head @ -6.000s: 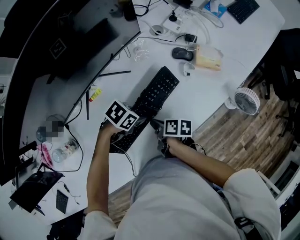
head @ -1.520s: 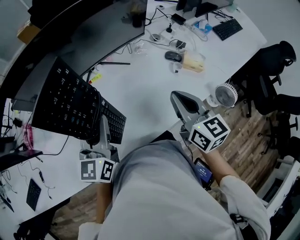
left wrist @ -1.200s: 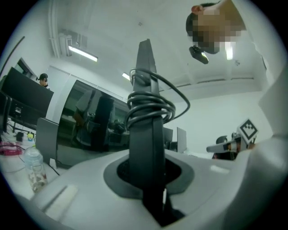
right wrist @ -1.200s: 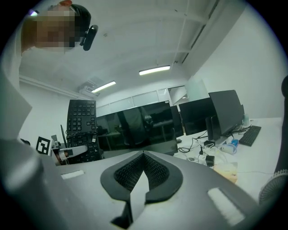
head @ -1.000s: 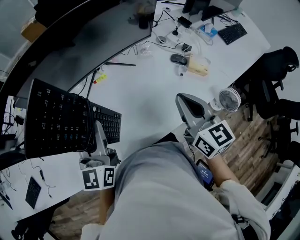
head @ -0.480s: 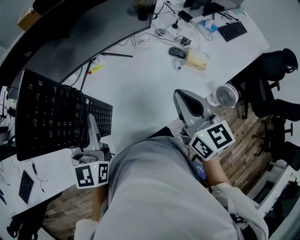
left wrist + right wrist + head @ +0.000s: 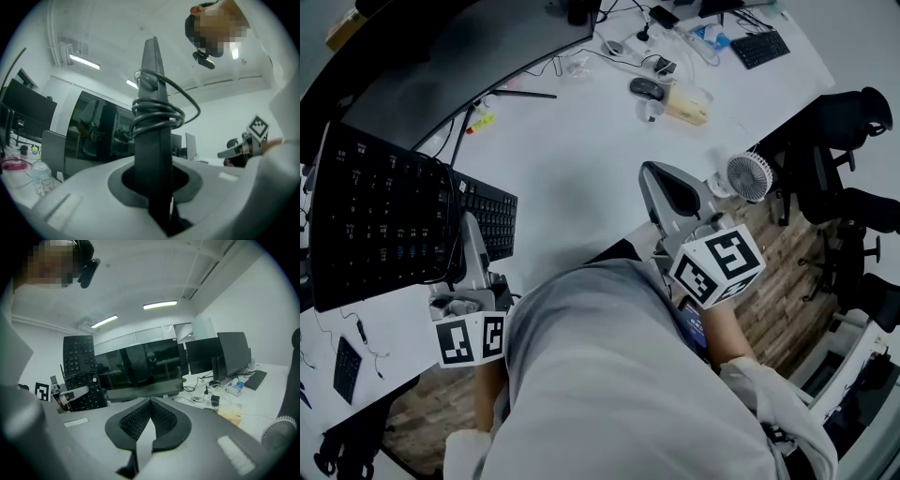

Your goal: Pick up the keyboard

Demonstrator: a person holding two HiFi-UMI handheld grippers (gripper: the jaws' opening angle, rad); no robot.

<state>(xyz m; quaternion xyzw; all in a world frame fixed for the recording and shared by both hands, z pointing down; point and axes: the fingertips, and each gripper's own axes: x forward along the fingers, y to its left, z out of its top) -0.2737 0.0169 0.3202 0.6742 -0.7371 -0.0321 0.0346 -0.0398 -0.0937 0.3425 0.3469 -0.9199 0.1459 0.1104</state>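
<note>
The black full-size keyboard [image 7: 380, 225] is up off the white worktop [image 7: 581, 159], held on the person's left, standing nearly on end with its keys facing the head camera. The left claw [image 7: 472, 246] is clamped across its thin edge, partway along its length. The left gripper view shows the slab running straight up between the jaws, with a dark cable [image 7: 159, 115] wound in loose loops round it. The right claw [image 7: 670, 192] hangs over the near edge of the worktop, well apart from the keyboard. Its ribbed pads [image 7: 140, 420] meet at the tips with nothing between them.

The lift looks done, so the risk now is in the hold. A long board pinched at one spot by a narrow grip could pivot or slide out and drop onto the worktop or the floor. The loose cable loops could slip off and snag. A swing to the left could knock the large dark curved monitor [image 7: 441, 47] just behind.

By count: two claws and two keyboards — the one in hand and a smaller black one [image 7: 759, 47] at the far end of the worktop. There is also one dark mouse [image 7: 645, 87] and one small white fan [image 7: 748, 176].
</note>
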